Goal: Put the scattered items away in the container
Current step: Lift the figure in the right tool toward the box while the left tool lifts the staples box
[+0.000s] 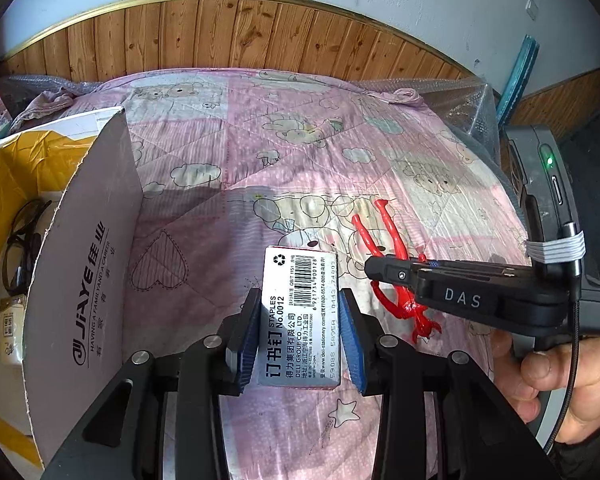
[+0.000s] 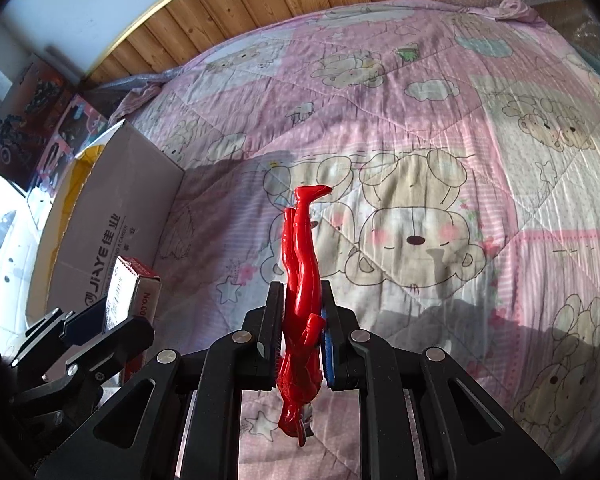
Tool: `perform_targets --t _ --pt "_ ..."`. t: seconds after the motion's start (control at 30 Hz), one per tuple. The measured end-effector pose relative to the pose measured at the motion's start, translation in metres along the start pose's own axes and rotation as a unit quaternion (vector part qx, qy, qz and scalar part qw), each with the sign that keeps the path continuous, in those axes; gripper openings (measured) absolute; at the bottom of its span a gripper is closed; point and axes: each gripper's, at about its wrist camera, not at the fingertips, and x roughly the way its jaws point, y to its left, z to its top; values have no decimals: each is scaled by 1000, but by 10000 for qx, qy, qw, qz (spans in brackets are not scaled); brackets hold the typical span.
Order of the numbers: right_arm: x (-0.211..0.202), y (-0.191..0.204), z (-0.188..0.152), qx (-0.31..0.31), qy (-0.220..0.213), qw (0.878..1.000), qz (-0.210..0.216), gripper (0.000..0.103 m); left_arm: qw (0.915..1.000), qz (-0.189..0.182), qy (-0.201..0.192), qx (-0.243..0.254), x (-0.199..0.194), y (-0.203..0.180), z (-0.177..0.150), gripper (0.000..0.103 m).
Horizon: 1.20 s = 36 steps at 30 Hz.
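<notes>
My left gripper (image 1: 300, 300) is shut on a white staples box (image 1: 302, 316) with a barcode, held above the pink quilt. The right wrist view shows that box (image 2: 130, 300) low at the left, inside the left gripper (image 2: 96, 316). My right gripper (image 2: 302, 292) is shut on a red plastic figure (image 2: 300, 280), legs pointing away from me. From the left wrist view the figure (image 1: 392, 280) hangs under the right gripper (image 1: 370, 270). The cardboard box (image 1: 88, 264) with a yellow liner stands at the left; black glasses (image 1: 20, 240) and a small carton (image 1: 10, 328) lie inside.
A pink cartoon-bear quilt (image 2: 420, 160) covers the bed. Wooden wall panelling (image 1: 220, 28) runs behind it. Toy boxes (image 2: 32, 120) lean against the wall at the far left. A person's hand (image 1: 556, 372) grips the right tool. Bubble wrap (image 1: 468, 108) edges the bed's far right.
</notes>
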Motion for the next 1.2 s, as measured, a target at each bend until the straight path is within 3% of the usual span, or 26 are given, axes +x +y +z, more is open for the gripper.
perform_targets --t 0.57,1.2 --pt "-26 58 -30 -215 -77 9991 351 17 9991 -132 -304 -258 -50 23 -9 39" --pt "-55 127 -39 -591 -240 9961 617 17 9950 -350 -782 -515 -110 50 -16 39"
